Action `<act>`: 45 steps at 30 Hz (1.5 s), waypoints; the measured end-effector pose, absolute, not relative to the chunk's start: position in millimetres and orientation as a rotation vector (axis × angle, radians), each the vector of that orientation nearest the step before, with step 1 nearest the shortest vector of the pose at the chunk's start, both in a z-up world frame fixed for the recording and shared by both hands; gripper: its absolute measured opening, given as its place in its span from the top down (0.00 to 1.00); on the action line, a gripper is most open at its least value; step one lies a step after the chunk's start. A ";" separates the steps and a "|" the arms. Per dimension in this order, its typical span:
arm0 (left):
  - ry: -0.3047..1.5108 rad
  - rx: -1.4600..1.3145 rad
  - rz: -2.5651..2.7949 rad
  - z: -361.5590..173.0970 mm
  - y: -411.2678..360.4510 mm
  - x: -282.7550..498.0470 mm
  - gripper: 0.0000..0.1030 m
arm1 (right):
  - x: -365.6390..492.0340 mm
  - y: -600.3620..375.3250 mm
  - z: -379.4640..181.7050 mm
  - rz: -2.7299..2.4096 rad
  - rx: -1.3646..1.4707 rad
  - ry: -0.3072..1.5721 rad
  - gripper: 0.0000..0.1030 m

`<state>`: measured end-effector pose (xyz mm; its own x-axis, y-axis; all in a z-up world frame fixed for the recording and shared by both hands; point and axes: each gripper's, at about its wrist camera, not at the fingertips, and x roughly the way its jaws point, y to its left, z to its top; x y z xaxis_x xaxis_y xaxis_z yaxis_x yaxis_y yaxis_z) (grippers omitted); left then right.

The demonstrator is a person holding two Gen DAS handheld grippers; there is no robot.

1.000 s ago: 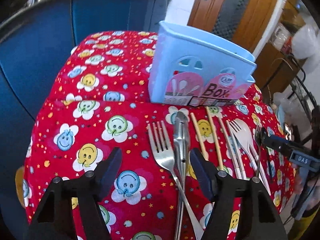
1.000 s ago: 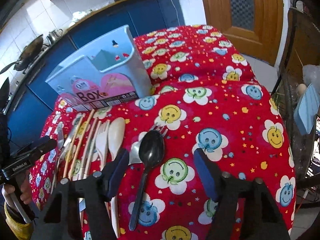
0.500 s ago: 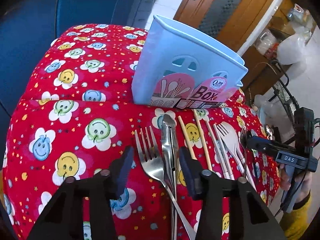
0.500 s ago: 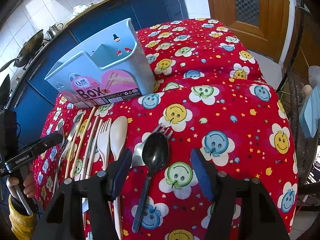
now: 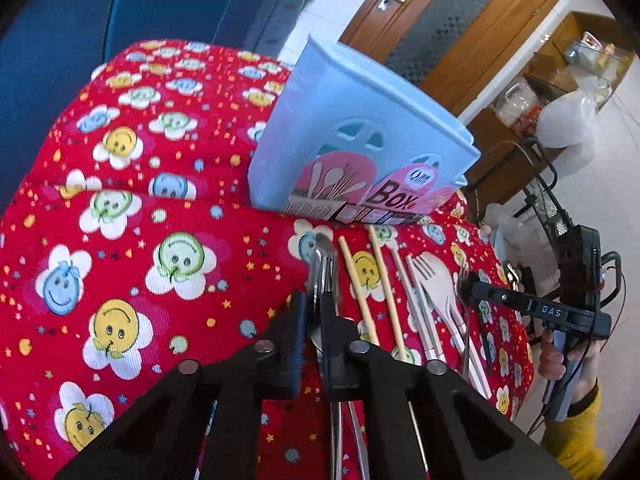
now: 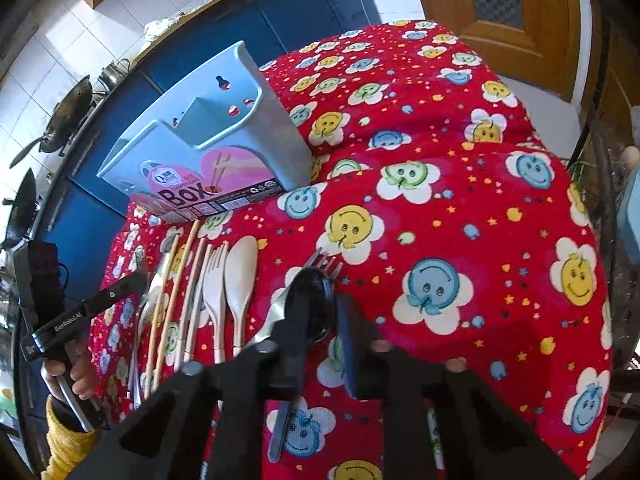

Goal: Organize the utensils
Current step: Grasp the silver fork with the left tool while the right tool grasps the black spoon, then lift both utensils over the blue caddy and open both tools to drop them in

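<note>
On the red smiley tablecloth [image 5: 120, 240] lies a row of utensils in front of a light blue holder box [image 5: 360, 148] [image 6: 224, 132]. My left gripper [image 5: 314, 304] is closing tight on a steel utensil [image 5: 324, 256] at the row's left end, and its pads press on it. Beside it lie chopsticks [image 5: 360, 292], then a white fork and a white spoon [image 5: 436, 284]. My right gripper [image 6: 320, 312] is closing on the bowl of a black spoon [image 6: 316, 292], which lies over a steel fork [image 6: 328, 262]. Each gripper also shows in the other's view, held by a hand in a yellow sleeve.
Blue cabinets [image 5: 160, 4] stand behind the table and a wooden door [image 5: 452, 28] is at the back right. A wire rack [image 5: 548, 208] stands off the table's right edge. Woks [image 6: 68, 116] sit on a counter at the far left. Bare cloth [image 6: 500, 240] lies right of the black spoon.
Both grippers have gone from wide open to closed: the left onto the steel utensil, the right onto the black spoon. Both tipped further down over the utensils.
</note>
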<state>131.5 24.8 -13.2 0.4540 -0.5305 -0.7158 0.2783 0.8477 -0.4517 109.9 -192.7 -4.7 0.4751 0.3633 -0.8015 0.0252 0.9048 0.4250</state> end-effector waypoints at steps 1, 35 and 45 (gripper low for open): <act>0.970 -0.289 -0.507 -11.3 25.2 130.0 0.96 | 109.1 -191.8 -3.4 0.221 0.411 1.050 0.94; 0.331 -0.166 -0.327 150.6 28.1 84.4 0.98 | 47.9 -163.9 100.5 0.138 0.180 0.403 0.97; 0.198 -0.081 -0.224 197.2 20.2 128.1 0.98 | 61.1 -159.3 106.9 0.117 0.115 0.356 0.97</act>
<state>128.1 20.2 197.2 0.9558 -0.2280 -0.1855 0.2122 0.9720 -0.1012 61.1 -159.3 106.9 0.9305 0.1345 -0.3407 -0.0941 0.9867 0.1325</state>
